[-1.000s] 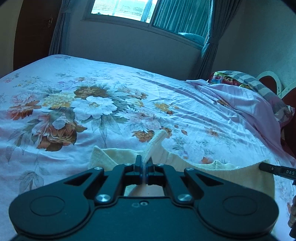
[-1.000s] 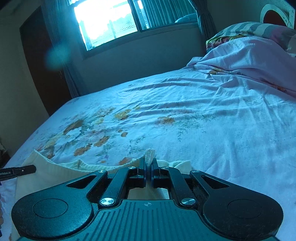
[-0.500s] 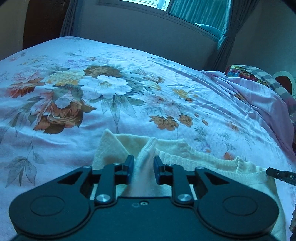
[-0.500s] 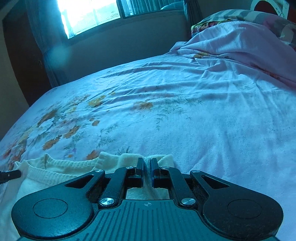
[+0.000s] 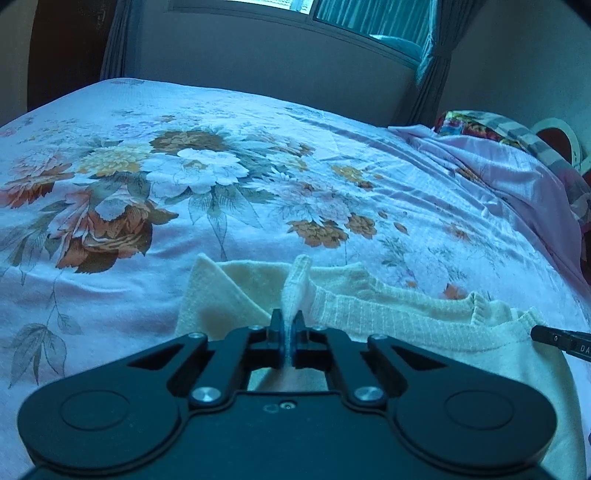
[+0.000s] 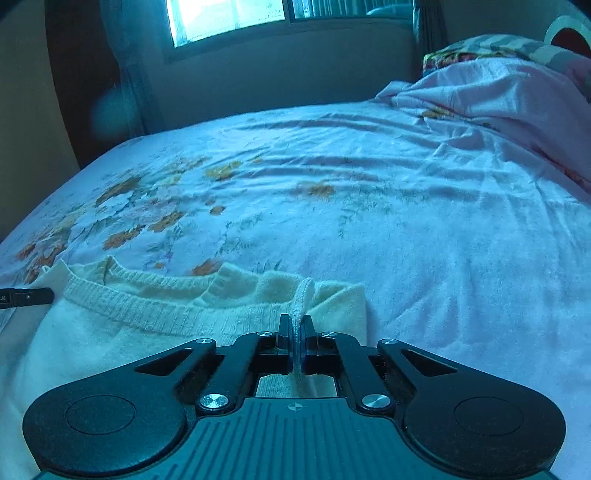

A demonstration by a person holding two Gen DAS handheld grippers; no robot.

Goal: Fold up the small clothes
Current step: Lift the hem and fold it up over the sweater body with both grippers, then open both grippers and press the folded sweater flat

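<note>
A small cream knit top (image 5: 388,314) lies flat on the floral bedspread (image 5: 221,206), ribbed neckline facing away. My left gripper (image 5: 287,328) is shut on a pinch of its left shoulder edge, which sticks up between the fingers. My right gripper (image 6: 296,326) is shut on a pinch of the top (image 6: 147,321) at its right shoulder edge. The tip of the right gripper shows at the right edge of the left wrist view (image 5: 561,339). The tip of the left gripper shows at the left edge of the right wrist view (image 6: 27,297).
The bedspread (image 6: 406,221) stretches ahead to a wall under a window (image 6: 229,18). A rumpled pink blanket (image 6: 498,96) and patterned pillows (image 5: 491,127) lie at the right. Curtains (image 5: 432,62) hang by the window.
Both grippers held the top, opened half a second ago with the top laid on the bed, and have now shut again on its shoulder edges.
</note>
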